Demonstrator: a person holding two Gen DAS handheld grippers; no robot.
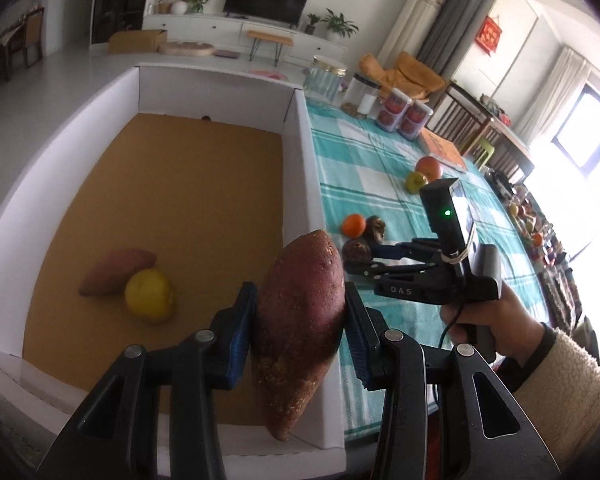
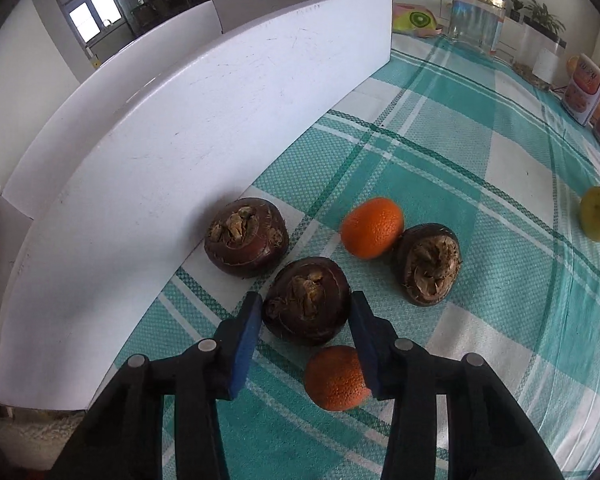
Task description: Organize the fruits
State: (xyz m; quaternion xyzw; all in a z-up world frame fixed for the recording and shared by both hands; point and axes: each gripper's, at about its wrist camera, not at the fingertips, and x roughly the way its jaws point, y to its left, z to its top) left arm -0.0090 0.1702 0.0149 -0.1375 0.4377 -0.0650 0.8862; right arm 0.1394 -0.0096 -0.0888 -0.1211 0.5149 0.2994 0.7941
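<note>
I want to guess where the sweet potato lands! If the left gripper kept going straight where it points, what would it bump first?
Probably the brown floor of the white box. The left gripper, shut on the sweet potato, points down over the box's near right corner; depth is hard to judge.

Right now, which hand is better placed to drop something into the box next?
Left, probably. Its tongs already grip a sweet potato at the box edge. The right tongs are only just pinching a brown bulb on the tablecloth.
</note>
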